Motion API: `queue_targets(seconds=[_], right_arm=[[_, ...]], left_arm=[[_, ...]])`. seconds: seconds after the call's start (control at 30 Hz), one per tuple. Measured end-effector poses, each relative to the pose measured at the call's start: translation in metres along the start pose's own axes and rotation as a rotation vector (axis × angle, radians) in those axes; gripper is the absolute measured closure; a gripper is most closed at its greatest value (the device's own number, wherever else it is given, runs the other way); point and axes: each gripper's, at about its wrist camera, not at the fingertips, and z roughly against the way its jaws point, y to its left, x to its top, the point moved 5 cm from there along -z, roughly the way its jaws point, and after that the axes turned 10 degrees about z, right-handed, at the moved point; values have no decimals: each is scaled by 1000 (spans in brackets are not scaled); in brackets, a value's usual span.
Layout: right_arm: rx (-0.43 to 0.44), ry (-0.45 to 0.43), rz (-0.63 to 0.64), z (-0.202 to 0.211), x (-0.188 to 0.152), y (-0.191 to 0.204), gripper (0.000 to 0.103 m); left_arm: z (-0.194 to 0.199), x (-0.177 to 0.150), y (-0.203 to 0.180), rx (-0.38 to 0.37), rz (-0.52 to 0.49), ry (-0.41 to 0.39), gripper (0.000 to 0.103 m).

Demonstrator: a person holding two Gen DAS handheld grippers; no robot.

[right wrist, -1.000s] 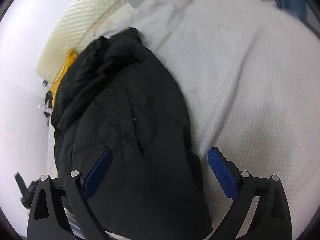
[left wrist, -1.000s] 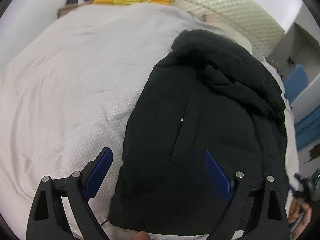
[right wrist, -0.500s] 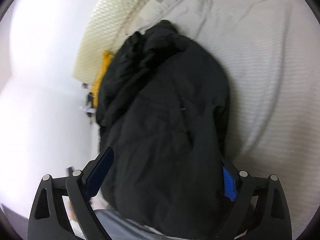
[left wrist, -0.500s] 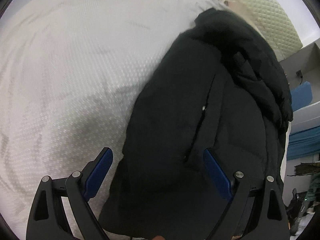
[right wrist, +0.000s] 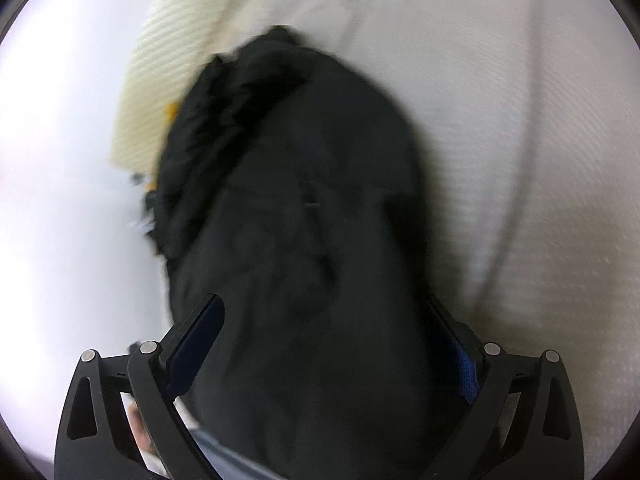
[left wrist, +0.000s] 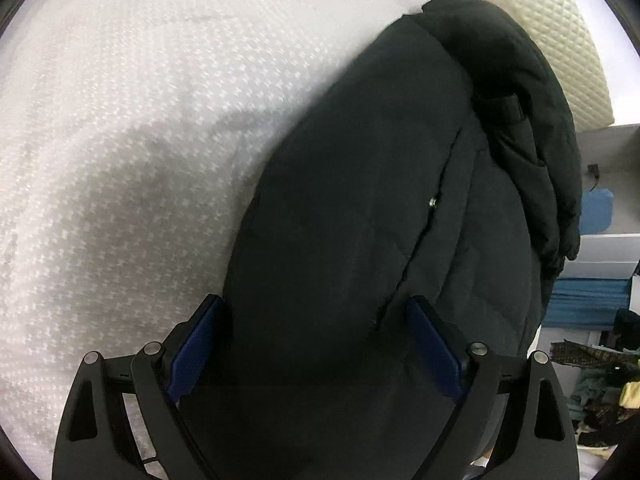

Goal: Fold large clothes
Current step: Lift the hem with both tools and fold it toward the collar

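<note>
A large black padded jacket [left wrist: 380,208] lies folded lengthwise on a white textured bed cover [left wrist: 120,140]. It also fills the middle of the right wrist view [right wrist: 304,240]. My left gripper [left wrist: 316,344] is open, its blue pads on either side of the jacket's near end. My right gripper [right wrist: 332,352] is open too, straddling the same near end from the other side; its right pad is partly hidden behind the fabric. The right wrist view is blurred by motion.
A cream quilted headboard [left wrist: 560,32] stands behind the jacket's far end. It also shows in the right wrist view [right wrist: 172,56]. Blue cloth and clutter [left wrist: 592,300] sit off the bed at the right. The bed cover [right wrist: 520,160] spreads wide on both sides.
Both grippers have moved in low over the jacket's near end, so the fabric now lies between their open fingers. The jacket looks larger in both views.
</note>
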Motion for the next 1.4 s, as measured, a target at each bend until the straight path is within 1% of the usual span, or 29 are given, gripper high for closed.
queue_targets(seconds=[0.07,0.1,0.13,0.17,0.2,0.23,0.27,0.3,0.33,0.4,0.53,0.63,0.7,0.73,0.77,0.8,0.83,0.87,0.93,1.0,1.03,1.1,1.13,1.2,1.23,1.27,1.3,1.33,1.4], right_arm=[[-13,23,-31,-4,-1,-8,5],[4,42,-41,-7,-2,-8,5],[39,55,-52,-10,-4,-6,4],[64,62,-57,-11,-5,-3,4],[104,71,-60,-12,-7,1,4],[131,78,-53,-11,-8,5,4],[148,82,-39,-9,-9,10,4],[168,82,-19,-8,-9,15,4],[189,78,-2,-6,-10,20,4],[230,73,27,-6,-9,31,6],[298,47,91,-1,-7,51,7],[309,33,106,0,-7,57,8],[294,43,82,-2,-7,51,10],[276,52,62,-5,-7,46,15],[259,60,43,-8,-9,40,23],[246,68,27,-12,-10,37,27],[230,76,12,-14,-11,32,33],[220,83,5,-15,-11,30,36],[211,90,15,-16,-12,30,39],[210,86,39,-15,-12,34,43],[217,73,51,-15,-12,36,46],[251,39,88,-9,-10,47,49],[272,25,107,-7,-10,54,49],[303,-8,139,2,-8,65,52],[305,-25,152,7,-7,69,58],[300,-40,161,9,-7,71,69],[291,-54,165,12,-7,72,76],[287,-63,168,11,-6,74,86],[284,-80,184,17,-7,76,90]], left_arm=[[-5,-1,-7,-75,10,48,11],[-9,-2,-10,-121,16,69,11],[-9,-4,-16,-194,18,103,11],[-8,-5,-23,-236,7,121,11],[-6,-7,-26,-261,-3,127,11],[-2,-9,-34,-312,-16,140,11],[0,-10,-37,-341,-22,147,11],[4,-12,-44,-387,-36,157,11],[5,-14,-51,-398,-50,156,11],[5,-18,-53,-381,-65,151,12],[-16,-9,-54,-278,-25,161,12],[-30,-8,-47,-227,11,184,12],[-35,-3,-41,-198,26,194,11],[-37,-1,-42,-194,29,201,11],[-38,-1,-42,-190,26,203,11],[-39,-4,-36,-185,21,204,11],[-38,-4,-38,-182,15,204,12],[-38,-5,-41,-181,10,203,12],[-37,-10,-43,-199,-11,210,13],[-42,-17,-49,-235,-33,223,25],[-41,-23,-45,-254,-38,222,28],[-35,-25,-51,-293,-50,214,41],[-32,-27,-56,-306,-69,208,45],[-25,-30,-62,-336,-87,191,62],[-21,-31,-65,-356,-91,182,66],[-17,-29,-64,-370,-95,176,74],[-12,-30,-68,-386,-114,163,80],[-5,-30,-70,-398,-133,152,83],[6,-29,-71,-444,-144,132,89]])
